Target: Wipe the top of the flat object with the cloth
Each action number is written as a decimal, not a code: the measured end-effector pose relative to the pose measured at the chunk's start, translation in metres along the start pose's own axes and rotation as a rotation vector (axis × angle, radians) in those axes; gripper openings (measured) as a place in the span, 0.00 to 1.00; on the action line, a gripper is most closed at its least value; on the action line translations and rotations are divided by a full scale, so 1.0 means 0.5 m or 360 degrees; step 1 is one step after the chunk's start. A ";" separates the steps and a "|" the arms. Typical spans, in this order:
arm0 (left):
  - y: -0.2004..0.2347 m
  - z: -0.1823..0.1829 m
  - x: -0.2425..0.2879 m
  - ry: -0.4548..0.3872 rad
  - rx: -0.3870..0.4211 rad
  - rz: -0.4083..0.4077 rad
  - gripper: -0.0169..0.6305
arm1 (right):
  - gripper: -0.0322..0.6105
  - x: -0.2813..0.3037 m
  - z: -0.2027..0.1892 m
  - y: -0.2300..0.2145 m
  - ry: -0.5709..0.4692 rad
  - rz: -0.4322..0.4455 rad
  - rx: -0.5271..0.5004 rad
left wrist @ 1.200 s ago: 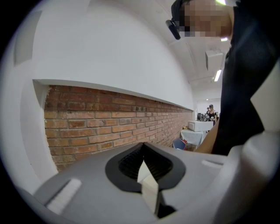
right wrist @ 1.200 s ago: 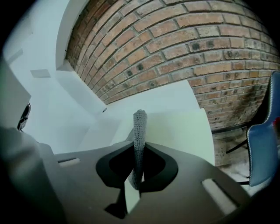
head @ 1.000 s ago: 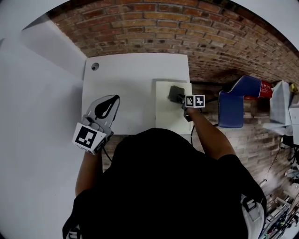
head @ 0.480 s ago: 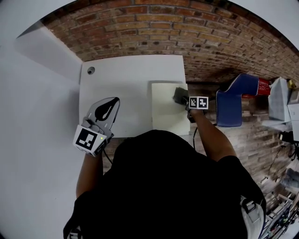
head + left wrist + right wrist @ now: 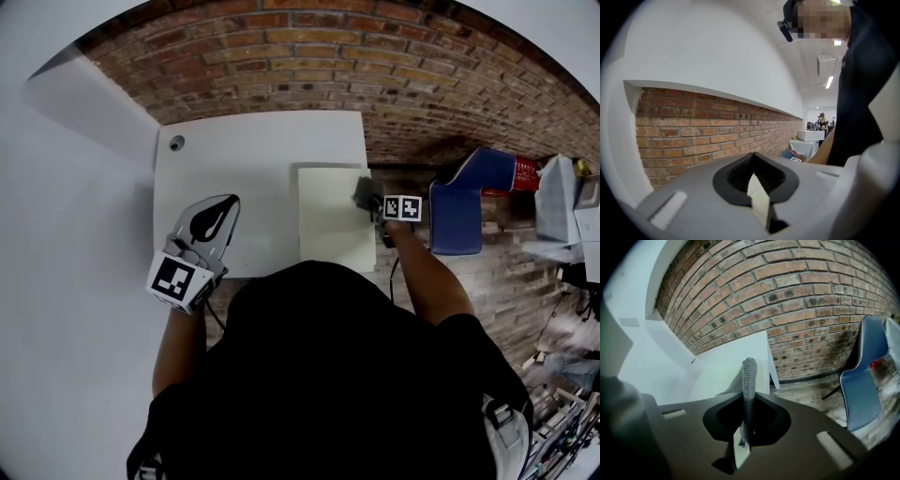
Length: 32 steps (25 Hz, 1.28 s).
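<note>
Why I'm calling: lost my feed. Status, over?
Right hand-held gripper shut on cloth at far right corner of flat object. Left hand-held gripper shut, empty, aside. Nothing in the way.

White table [image 5: 244, 169] standing on its own, pale flat object [image 5: 330, 230] lying along its right edge (near-right corner), small round fitting [image 5: 176, 142] sitting at far-left corner.

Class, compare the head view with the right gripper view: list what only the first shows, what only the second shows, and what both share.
Only the head view: the left gripper, off to the left of the work, and the whole outline of the pale flat object. Only the right gripper view: the right gripper with its jaws shut on a fold of the grey cloth. Both: the cloth, the white table, the brick wall and the blue chair.
</note>
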<state>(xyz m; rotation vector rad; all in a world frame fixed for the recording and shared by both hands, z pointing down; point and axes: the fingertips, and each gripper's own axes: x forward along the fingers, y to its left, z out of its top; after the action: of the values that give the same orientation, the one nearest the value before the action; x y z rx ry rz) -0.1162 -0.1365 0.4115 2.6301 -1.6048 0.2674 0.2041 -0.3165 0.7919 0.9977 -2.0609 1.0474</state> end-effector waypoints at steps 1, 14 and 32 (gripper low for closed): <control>0.000 -0.001 0.001 0.0003 0.0002 0.0000 0.03 | 0.06 -0.001 0.001 -0.002 0.0000 -0.0002 -0.0001; -0.004 0.001 0.004 0.0009 0.0001 -0.0014 0.03 | 0.06 -0.022 0.004 -0.022 -0.0049 -0.0032 0.0059; -0.001 0.026 0.001 -0.0015 0.0000 -0.0121 0.03 | 0.06 -0.068 0.053 0.167 -0.0251 0.0164 -0.0029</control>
<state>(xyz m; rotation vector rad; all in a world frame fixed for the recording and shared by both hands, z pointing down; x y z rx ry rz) -0.1142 -0.1383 0.3988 2.6888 -1.5030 0.2520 0.1479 -0.2937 0.7202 1.0024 -2.2664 1.0283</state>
